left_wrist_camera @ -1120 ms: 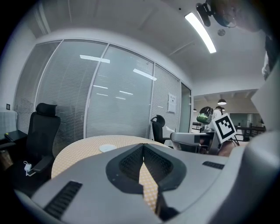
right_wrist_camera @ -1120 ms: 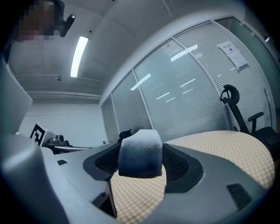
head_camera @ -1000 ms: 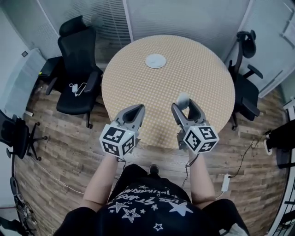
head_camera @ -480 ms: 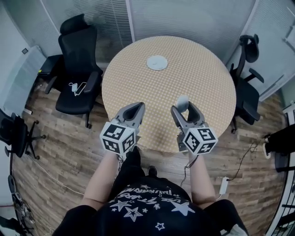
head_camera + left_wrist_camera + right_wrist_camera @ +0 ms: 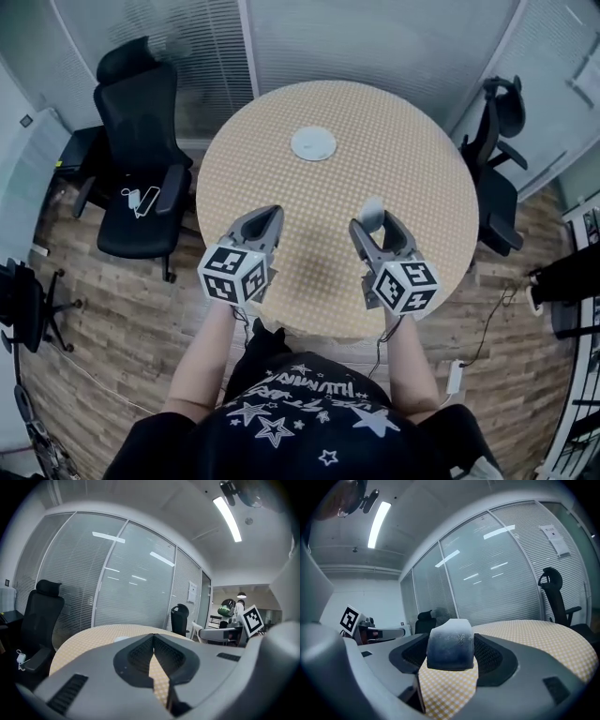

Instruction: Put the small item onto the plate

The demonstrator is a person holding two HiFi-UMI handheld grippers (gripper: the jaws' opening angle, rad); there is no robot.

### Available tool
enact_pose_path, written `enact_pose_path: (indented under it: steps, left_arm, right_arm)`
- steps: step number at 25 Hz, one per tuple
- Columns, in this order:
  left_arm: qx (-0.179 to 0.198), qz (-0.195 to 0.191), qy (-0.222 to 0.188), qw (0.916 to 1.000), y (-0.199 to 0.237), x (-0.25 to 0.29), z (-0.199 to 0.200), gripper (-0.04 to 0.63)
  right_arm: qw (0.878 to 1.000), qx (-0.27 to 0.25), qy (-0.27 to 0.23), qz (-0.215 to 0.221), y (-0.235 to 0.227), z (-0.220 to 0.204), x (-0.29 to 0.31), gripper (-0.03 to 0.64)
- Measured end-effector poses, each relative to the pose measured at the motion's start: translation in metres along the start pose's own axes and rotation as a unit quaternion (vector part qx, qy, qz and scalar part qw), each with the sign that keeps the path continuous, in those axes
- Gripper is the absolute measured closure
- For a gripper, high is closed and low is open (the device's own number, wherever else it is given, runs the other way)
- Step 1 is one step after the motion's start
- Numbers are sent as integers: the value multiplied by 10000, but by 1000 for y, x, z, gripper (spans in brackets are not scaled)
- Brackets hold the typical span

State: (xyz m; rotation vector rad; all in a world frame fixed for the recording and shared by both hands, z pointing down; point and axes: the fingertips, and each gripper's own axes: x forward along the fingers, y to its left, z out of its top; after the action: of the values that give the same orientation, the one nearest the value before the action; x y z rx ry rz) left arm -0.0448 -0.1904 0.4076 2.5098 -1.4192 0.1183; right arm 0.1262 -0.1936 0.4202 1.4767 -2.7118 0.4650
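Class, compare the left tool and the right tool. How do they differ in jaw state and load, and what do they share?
Load: the left tool holds nothing, while the right tool grips the small item.
Jaws: the left tool's tips touch, while the right tool's are held apart by the item.
Shared: both carry a marker cube and hover over the round table, short of the plate.

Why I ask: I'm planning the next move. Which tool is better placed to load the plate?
Right. The right tool is shut on the small item; the left tool is shut and empty. The plate lies ahead of both.
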Motion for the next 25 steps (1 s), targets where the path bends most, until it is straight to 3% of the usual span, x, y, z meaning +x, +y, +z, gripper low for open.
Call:
enact_pose_path:
  steps: [15, 25]
  left_arm:
    - [221, -447, 176, 9986, 111, 89, 37, 591]
    - [241, -800, 510, 9952, 160, 154, 16, 591]
  right_arm:
    - [9985, 11, 249, -485, -19, 16, 131, 304]
    - [9956, 93, 677, -644, -39, -1, 219, 304]
